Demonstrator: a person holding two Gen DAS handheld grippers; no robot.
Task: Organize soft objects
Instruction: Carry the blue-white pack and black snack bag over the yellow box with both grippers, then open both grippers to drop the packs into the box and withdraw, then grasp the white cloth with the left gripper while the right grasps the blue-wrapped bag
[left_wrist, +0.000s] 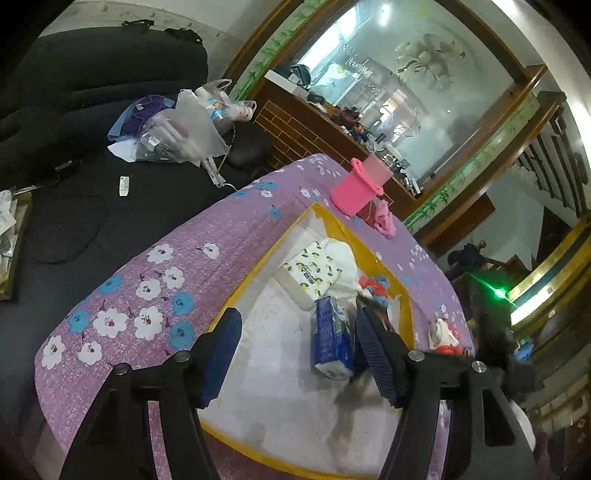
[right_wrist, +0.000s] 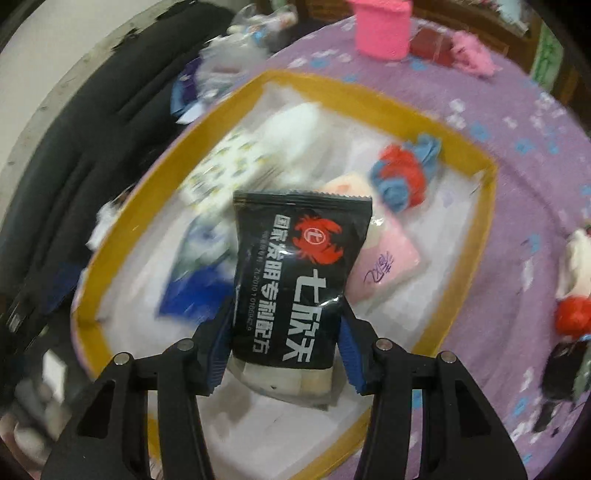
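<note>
A yellow-rimmed white tray (left_wrist: 255, 273) lies on a purple flowered cloth. In it are a lemon-print tissue pack (left_wrist: 314, 273), a blue tissue pack (left_wrist: 330, 339), a white cloth and a red-and-blue cloth (left_wrist: 376, 286). My left gripper (left_wrist: 299, 354) is open above the tray, the blue pack next to its right finger. My right gripper (right_wrist: 282, 332) is shut on a black packet with a red crab logo (right_wrist: 299, 273), held above the tray (right_wrist: 443, 125). Below lie a pink pack (right_wrist: 384, 266), the red-and-blue cloth (right_wrist: 406, 173) and the lemon-print pack (right_wrist: 221, 166).
A pink knitted basket (left_wrist: 356, 188) and a pink cloth (left_wrist: 384, 218) stand at the cloth's far edge. A white-and-red soft toy (left_wrist: 443, 332) lies right of the tray. A black sofa (left_wrist: 92, 110) with plastic bags is on the left. A wooden cabinet stands behind.
</note>
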